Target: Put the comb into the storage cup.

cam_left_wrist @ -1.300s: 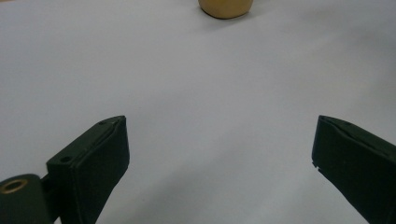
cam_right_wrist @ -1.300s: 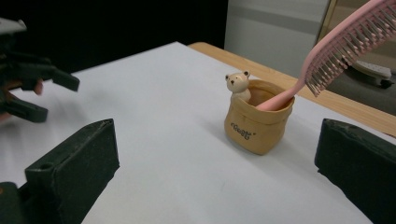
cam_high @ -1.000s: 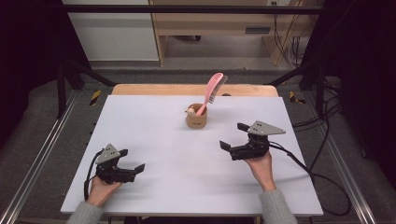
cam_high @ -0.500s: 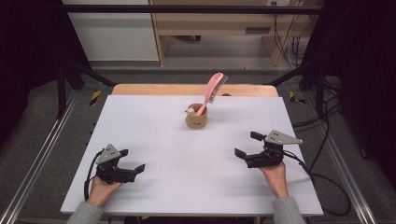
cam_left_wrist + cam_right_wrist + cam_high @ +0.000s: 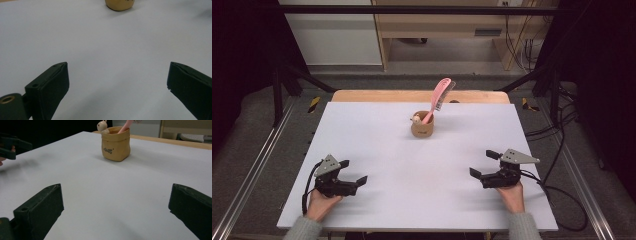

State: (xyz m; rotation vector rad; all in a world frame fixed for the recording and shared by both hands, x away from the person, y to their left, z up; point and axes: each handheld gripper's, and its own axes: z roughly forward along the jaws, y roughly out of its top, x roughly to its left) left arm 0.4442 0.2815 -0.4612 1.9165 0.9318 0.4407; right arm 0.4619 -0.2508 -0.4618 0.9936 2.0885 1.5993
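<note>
A small tan bag-shaped holder (image 5: 422, 126) stands upright near the middle back of the white table (image 5: 377, 145). A pink brush (image 5: 438, 98) leans out of it, and a little bear figure (image 5: 416, 119) peeks over its rim. In the right gripper view the holder (image 5: 116, 143) sits ahead with the bear (image 5: 102, 125) at its edge. Its base (image 5: 120, 4) shows at the top of the left gripper view. My left gripper (image 5: 353, 171) rests open at the front left, empty. At the front right, my right gripper (image 5: 484, 163) is open and empty too.
A wooden board edge (image 5: 417, 96) runs along the table's back. Metal frame rails (image 5: 252, 170) flank the table, and cables (image 5: 562, 195) trail off to the right. Wooden furniture (image 5: 447, 25) stands behind. In the right gripper view the left gripper (image 5: 10, 146) shows far off.
My right gripper has drawn back toward the front right edge of the table and come lower. The left gripper has stayed where it was.
</note>
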